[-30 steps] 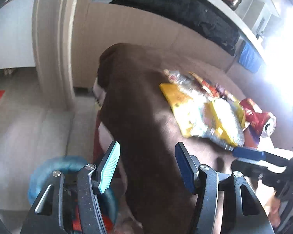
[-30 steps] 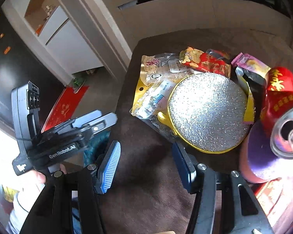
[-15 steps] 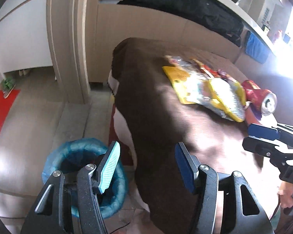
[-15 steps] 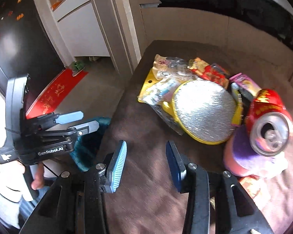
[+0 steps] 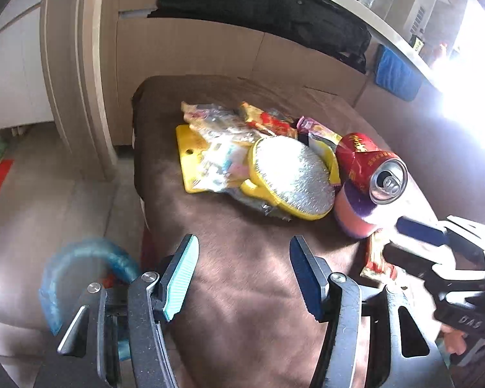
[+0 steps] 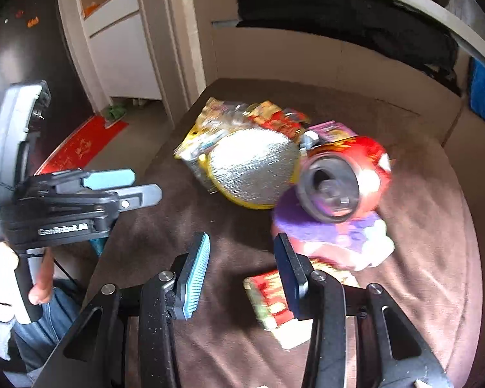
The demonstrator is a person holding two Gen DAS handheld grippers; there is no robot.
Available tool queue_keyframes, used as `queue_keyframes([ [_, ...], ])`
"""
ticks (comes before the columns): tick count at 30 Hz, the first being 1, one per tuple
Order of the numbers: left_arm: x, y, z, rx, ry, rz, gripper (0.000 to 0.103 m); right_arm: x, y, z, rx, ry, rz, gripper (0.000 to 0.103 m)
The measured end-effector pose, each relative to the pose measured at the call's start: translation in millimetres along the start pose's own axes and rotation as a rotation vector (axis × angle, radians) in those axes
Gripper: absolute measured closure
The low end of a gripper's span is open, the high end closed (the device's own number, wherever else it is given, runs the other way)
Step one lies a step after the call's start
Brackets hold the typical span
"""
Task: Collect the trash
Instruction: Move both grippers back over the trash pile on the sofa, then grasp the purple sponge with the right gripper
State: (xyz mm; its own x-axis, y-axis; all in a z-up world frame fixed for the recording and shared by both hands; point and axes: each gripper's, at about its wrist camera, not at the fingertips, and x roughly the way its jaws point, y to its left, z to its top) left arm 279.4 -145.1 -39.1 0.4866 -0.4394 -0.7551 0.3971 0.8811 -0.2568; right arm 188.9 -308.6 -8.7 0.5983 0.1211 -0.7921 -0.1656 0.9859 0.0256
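Note:
Trash lies piled on a brown-covered table (image 5: pixel 242 258): a yellow-rimmed silver foil disc (image 5: pixel 292 177), snack wrappers (image 5: pixel 220 148), a red can (image 5: pixel 370 168) on its side atop a pink and purple cup (image 5: pixel 352 216). The left gripper (image 5: pixel 242 274) is open and empty above the near table edge. In the right wrist view the right gripper (image 6: pixel 241 270) is open and empty, just short of the can (image 6: pixel 342 177), with a red wrapper (image 6: pixel 270 297) under its right finger. The left gripper (image 6: pixel 126 184) shows there at left.
A bin with a blue liner (image 5: pixel 80 268) stands on the floor left of the table. A beige wall and door frame (image 5: pixel 90 74) rise behind. A shelf with dark cloth (image 5: pixel 274 9) hangs above. A red mat (image 6: pixel 80 145) lies on the floor.
Both grippers have swung right and forward over the table. The trash pile now sits centred in the left wrist view; the right gripper has drawn back so a near red wrapper shows.

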Motion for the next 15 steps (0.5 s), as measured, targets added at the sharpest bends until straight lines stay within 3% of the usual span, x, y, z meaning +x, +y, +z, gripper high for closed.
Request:
queue_keyframes([
  [5,0,-16,1,0.039,-0.029,0.072,0.044,-20,-28,17,0.035,-0.055,-0.032,0.064],
  [8,5,-16,1,0.013,-0.02,0.066,0.044,-25,-67,39,0.182,-0.089,-0.047,0.063],
  [11,7,-16,-1,-0.018,-0.016,0.055,0.044,-5,-97,54,0.299,-0.062,-0.078,0.062],
  [15,8,-13,-4,-0.018,-0.003,0.07,0.044,37,-119,58,0.42,0.02,-0.009,0.061],
])
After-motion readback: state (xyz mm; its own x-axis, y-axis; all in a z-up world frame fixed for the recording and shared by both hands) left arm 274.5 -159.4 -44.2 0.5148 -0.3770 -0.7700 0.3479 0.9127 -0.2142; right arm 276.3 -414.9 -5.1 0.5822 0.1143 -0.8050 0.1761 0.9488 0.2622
